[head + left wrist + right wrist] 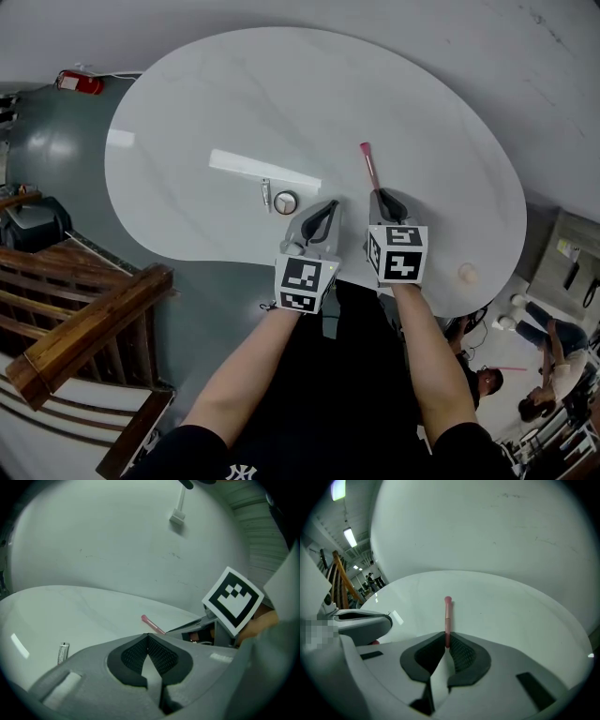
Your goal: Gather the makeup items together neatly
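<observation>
A thin pink makeup stick [367, 164] lies pointing away from me on the white oval table [234, 103]. My right gripper [380, 194] is shut on its near end; in the right gripper view the pink makeup stick [447, 616] runs straight out from between the pads of the right gripper [446, 641]. To the left of it, my left gripper [328, 208] hovers with its jaws shut and nothing between them; in its own view the left gripper [148, 637] has its tips meeting. A round compact [286, 202] and a small silver tube [266, 194] lie just left of the left gripper.
A small beige round item [467, 273] sits near the table's right edge. A wooden stair railing [84, 319] stands at the lower left, and a red object [80, 82] lies on the floor at upper left. People [553, 366] are on the floor below at lower right.
</observation>
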Action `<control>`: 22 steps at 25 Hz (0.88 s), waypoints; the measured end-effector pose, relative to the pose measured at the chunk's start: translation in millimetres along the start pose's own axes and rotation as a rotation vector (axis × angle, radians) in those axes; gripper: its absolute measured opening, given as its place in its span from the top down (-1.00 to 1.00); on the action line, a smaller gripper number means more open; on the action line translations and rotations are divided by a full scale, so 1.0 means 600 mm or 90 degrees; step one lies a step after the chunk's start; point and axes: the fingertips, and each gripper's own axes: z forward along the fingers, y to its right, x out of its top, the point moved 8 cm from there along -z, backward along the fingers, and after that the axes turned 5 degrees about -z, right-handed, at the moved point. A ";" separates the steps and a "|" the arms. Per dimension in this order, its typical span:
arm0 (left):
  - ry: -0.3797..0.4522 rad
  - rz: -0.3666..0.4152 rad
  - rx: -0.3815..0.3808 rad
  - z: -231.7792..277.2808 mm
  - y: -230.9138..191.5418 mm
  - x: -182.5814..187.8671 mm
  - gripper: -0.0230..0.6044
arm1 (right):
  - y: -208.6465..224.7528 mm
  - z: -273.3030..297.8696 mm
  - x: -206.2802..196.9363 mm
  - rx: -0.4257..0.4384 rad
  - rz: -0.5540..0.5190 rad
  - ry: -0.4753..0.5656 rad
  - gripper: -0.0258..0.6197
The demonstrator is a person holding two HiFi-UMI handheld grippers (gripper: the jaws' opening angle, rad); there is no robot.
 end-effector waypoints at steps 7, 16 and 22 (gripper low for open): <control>0.002 0.005 -0.001 -0.025 -0.006 -0.001 0.90 | -0.032 -0.025 0.005 0.024 0.074 0.040 0.79; 0.008 0.008 0.011 -0.070 -0.040 -0.010 0.90 | -0.105 -0.024 -0.007 0.054 0.137 0.052 0.79; 0.010 0.010 0.012 -0.091 -0.065 -0.016 0.90 | -0.150 -0.015 -0.020 0.070 0.171 0.050 0.79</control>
